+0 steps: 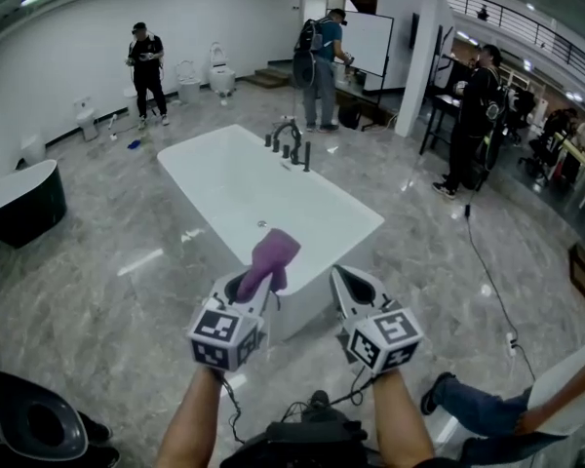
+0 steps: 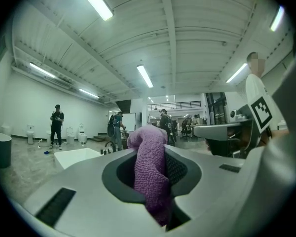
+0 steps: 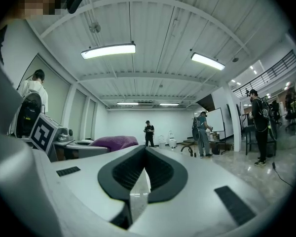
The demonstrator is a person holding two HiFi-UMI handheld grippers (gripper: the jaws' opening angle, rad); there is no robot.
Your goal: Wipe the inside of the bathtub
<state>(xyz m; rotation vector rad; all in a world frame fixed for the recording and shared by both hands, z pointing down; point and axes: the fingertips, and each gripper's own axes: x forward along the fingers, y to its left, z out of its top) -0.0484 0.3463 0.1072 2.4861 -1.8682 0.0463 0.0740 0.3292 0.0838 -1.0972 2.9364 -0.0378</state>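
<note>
The bathtub (image 1: 236, 185) is long and white. It stands on the grey floor, with dark taps (image 1: 291, 144) at its far side. The fuzzy purple cloth (image 1: 271, 254) sticks up, pinched in the left gripper (image 1: 256, 283).

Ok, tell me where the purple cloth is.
The purple cloth is pinched in the left gripper, low and central in the head view, at the white bathtub's near end, left of the right gripper.

Glossy grey marble floor (image 1: 107, 291), white walls (image 1: 68, 47), ceiling strip lights (image 3: 108, 51), perhaps toilets (image 1: 221, 71) beyond.

Bathtub (image 1: 244, 188) on grey marble floor (image 1: 107, 291)
</note>
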